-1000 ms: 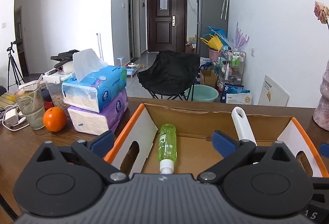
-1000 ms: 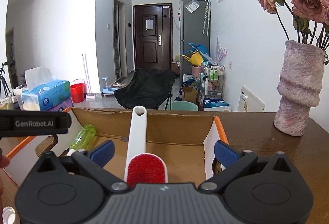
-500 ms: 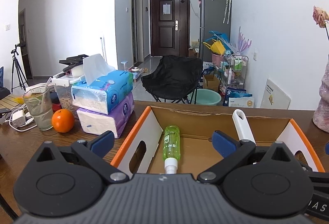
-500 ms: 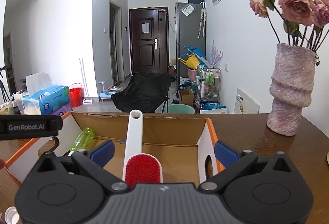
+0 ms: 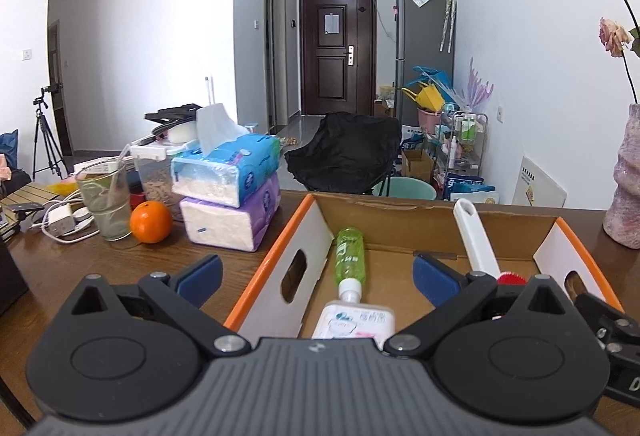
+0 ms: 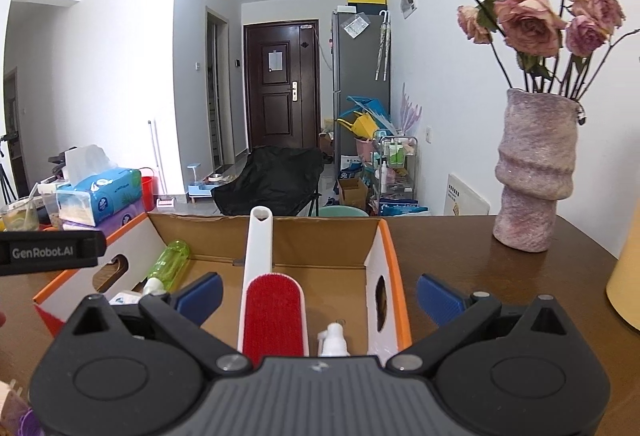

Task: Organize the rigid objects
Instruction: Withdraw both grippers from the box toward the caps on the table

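Both of my tools have lifted and drawn back from the cardboard box (image 5: 316, 220) over the last second, so more of its floor shows, including a white labelled bottle (image 5: 354, 320) and a small white pump bottle (image 6: 334, 342) that my cameras did not catch a second ago. My left tool (image 5: 316, 274) is spread wide and holds nothing; my right tool (image 6: 320, 294) is likewise released and empty.

Inside the box, the green bottle (image 5: 350, 256) lies along the left wall with its white cap toward me, touching the white labelled bottle. The lint brush (image 6: 274, 300) lies down the middle, its white handle propped on the far wall and its red pad nearest me. The pump bottle stands just right of the red pad.

I judge the sorting well along: four rigid things are boxed. Left of the box on the table (image 5: 120, 268), an orange (image 5: 151, 222), a glass (image 5: 105, 204) and stacked tissue packs (image 5: 228, 196) remain; whether any belong in the box I cannot tell.
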Demonstrator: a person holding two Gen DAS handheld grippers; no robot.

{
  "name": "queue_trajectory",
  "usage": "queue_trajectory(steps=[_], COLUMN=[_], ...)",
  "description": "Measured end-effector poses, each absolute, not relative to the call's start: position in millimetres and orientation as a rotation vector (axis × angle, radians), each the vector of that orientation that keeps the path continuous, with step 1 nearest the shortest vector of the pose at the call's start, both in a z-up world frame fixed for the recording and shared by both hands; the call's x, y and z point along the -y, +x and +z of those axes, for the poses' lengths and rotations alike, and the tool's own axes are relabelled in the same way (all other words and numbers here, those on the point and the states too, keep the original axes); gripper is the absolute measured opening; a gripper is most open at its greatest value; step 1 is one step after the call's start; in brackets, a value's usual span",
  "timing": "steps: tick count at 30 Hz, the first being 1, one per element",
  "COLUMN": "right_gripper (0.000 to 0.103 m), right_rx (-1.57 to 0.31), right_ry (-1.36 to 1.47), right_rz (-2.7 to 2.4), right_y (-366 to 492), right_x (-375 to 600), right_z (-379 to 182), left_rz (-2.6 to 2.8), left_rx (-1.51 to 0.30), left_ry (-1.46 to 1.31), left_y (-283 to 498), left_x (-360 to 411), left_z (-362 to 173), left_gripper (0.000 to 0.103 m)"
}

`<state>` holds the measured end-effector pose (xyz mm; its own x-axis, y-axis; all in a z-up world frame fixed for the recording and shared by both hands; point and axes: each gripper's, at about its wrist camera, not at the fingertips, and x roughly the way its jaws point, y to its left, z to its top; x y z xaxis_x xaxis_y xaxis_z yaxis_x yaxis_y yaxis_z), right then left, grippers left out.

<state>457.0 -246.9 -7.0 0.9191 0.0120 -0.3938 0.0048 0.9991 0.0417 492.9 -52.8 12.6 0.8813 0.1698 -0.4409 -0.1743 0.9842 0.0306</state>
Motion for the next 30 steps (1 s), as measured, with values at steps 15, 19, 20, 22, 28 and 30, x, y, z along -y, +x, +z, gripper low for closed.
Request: queue_trajectory(steps=[15, 19, 20, 22, 28, 30], right_gripper=[0.103, 0.103, 0.103, 0.103, 0.103, 0.103], right_rx=[-0.403, -0.407, -0.408, -0.41, -0.421, -0.423], right_ry=[0.041, 0.044, 0.043, 0.042, 0.038, 0.041], right_rz=[-0.013, -0.018, -0.019, -0.021, -0.025, -0.028], right_y=[394, 380, 377, 370, 352, 345], right_x=[247, 248, 248, 248, 247, 247], right_z=[-12, -15, -16, -18, -25, -27], left_rz=[0.185, 0.183, 0.183, 0.179, 0.185, 0.18], left_rx=[-0.428, -0.429, -0.432, -0.437, -0.447, -0.454], left_ry=[0.01, 0.018, 0.017, 0.011, 0.004, 0.004], left_y=[432, 417, 414, 408, 390, 384], left_x=[45, 44, 44, 42, 36, 34], left_z=[6, 3, 2, 1, -8, -11], left_gripper=[0.103, 0.103, 0.103, 0.103, 0.103, 0.103])
